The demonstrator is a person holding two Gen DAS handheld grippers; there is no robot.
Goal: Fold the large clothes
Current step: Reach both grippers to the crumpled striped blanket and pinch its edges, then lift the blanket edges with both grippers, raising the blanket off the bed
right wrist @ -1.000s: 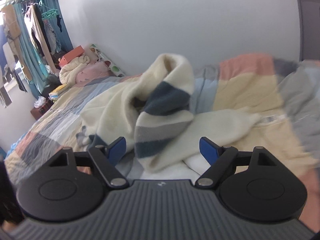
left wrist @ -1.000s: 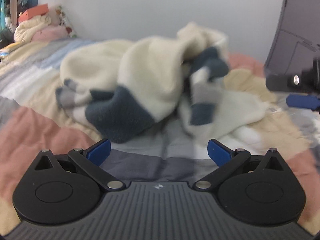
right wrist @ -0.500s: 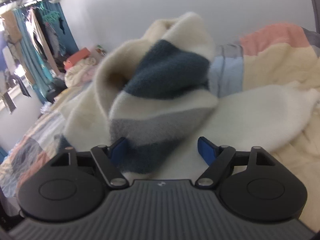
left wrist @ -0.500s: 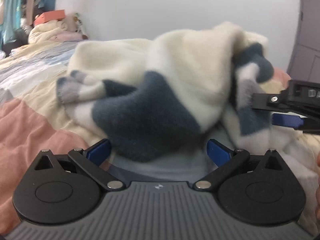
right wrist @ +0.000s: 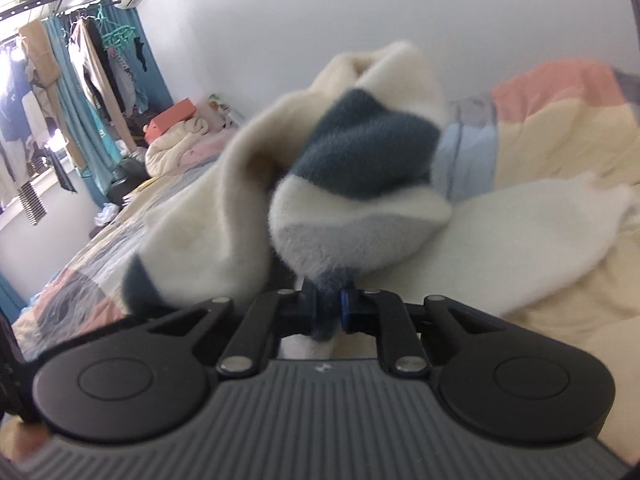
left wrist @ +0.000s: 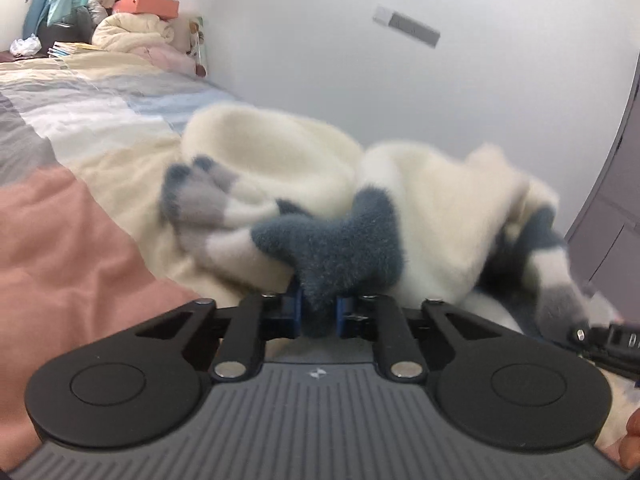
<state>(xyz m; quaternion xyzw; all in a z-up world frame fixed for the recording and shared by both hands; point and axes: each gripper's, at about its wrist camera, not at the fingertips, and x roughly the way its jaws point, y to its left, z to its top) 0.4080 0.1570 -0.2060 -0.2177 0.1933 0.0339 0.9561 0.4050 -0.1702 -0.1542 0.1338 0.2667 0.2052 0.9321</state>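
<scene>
A fluffy cream sweater (left wrist: 280,160) with dark blue and grey stripes lies crumpled on the bed. My left gripper (left wrist: 318,314) is shut on a dark blue part of its edge. My right gripper (right wrist: 329,312) is shut on a dark blue and grey striped part of the same sweater (right wrist: 360,184), which bunches up right in front of it. The right gripper's black body shows at the right edge of the left wrist view (left wrist: 612,344). The rest of the sweater's shape is hidden in folds.
The bed has a patchwork quilt (left wrist: 60,248) in pink, cream, grey and pale blue. Piled bedding and an orange box (left wrist: 148,4) sit at the far end. A white wall runs behind; a grey cabinet (left wrist: 616,208) stands right. Clothes hang by teal curtains (right wrist: 80,92).
Both grippers moved in onto the sweater and closed: each was open half a second ago and now pinches a dark striped part of it.
</scene>
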